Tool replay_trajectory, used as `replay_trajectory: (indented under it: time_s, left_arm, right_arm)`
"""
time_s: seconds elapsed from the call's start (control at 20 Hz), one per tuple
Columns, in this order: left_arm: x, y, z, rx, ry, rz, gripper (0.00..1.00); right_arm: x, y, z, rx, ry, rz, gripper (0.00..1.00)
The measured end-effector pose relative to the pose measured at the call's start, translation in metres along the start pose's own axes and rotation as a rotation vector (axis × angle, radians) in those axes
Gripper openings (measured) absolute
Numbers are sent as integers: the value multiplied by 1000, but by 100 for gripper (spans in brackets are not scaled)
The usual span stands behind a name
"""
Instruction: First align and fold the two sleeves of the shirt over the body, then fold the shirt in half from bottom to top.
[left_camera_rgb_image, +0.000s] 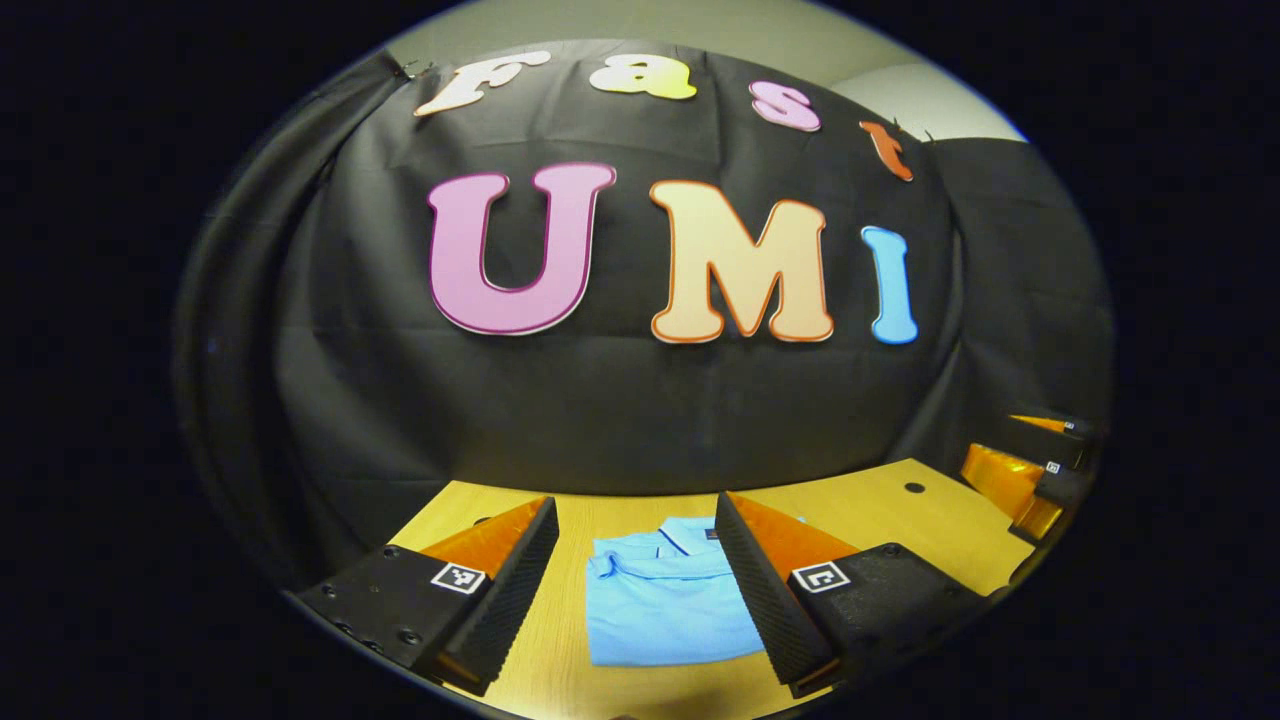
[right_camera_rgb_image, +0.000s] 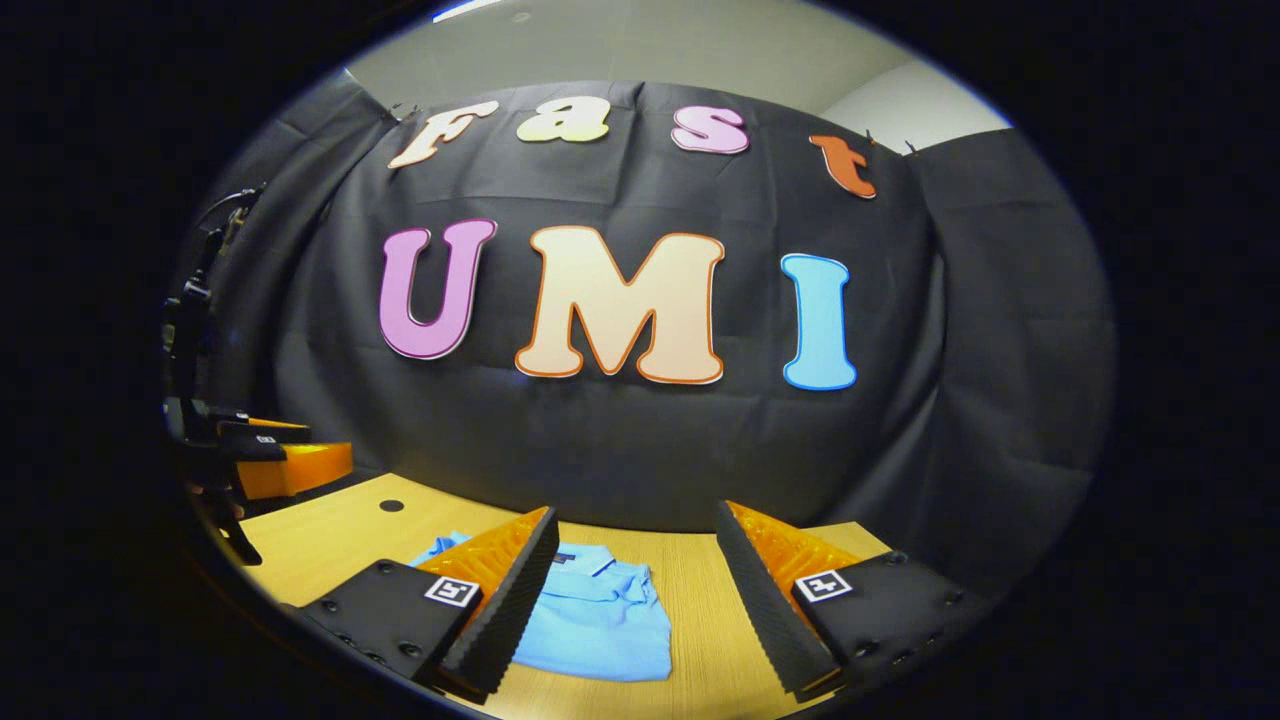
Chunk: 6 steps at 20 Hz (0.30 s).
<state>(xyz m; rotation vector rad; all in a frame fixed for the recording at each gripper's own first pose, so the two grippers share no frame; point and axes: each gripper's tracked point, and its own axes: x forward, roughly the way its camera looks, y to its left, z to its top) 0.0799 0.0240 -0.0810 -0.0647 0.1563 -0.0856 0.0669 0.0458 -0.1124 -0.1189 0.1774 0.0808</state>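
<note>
A light blue polo shirt lies folded into a compact rectangle on the wooden table, collar toward the far wall. My left gripper hovers open above it, and the shirt shows through the gap between its fingers. In the right gripper view the same shirt lies low and left of centre, partly behind the left finger. My right gripper is open with nothing between its fingers. The right gripper also appears at the far right edge of the left gripper view; the left gripper shows at the left edge of the right gripper view.
The black cloth wall rises right behind the table's far edge. A small round hole sits in the tabletop near the back; the same hole shows in the right gripper view. Bare wood lies to the right of the shirt.
</note>
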Motion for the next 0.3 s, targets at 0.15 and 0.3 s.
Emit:
replay_trajectory:
  time_s: [0.15, 0.3]
  left_arm:
    - [-42, -6, 21, 0, -53, -3, 95]
    - [-76, 0, 30, 25, -83, 25, 94]
  right_arm:
    - [-41, -1, 7, 52, 13, 5, 100]
    - [-76, -6, 7, 94, 22, -7, 98]
